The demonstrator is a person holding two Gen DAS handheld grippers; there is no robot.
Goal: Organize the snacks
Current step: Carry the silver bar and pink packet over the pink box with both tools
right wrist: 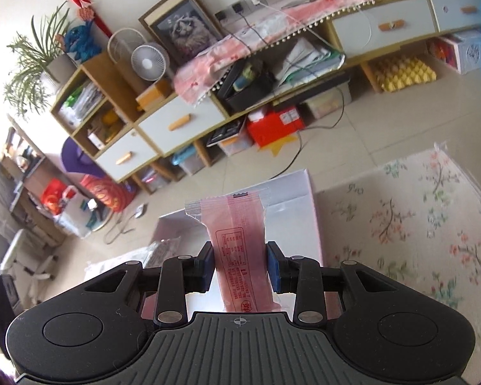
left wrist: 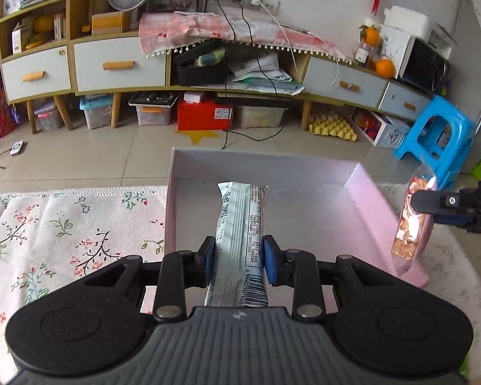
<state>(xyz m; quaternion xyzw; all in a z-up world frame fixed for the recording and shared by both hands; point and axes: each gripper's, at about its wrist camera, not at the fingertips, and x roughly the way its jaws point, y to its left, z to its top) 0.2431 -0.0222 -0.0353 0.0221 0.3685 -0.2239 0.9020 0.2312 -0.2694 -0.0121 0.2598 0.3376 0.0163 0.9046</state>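
My left gripper (left wrist: 239,256) is shut on a silver-white snack packet (left wrist: 242,231) and holds it over the open pink box (left wrist: 372,221), whose white inside shows beneath. My right gripper (right wrist: 240,264) is shut on a pink snack packet (right wrist: 237,250), held above the same box (right wrist: 314,221). In the left wrist view the right gripper (left wrist: 433,202) shows at the right edge, just outside the box's right wall, with its pink packet (left wrist: 412,224) of brown biscuits hanging down. A silver packet (right wrist: 162,250) shows blurred at the left in the right wrist view.
The box rests on a floral tablecloth (left wrist: 64,231) (right wrist: 417,224). Beyond the table edge is tiled floor, a long low cabinet (left wrist: 118,64) with clutter, storage bins below it, and a blue plastic stool (left wrist: 439,138) at the right.
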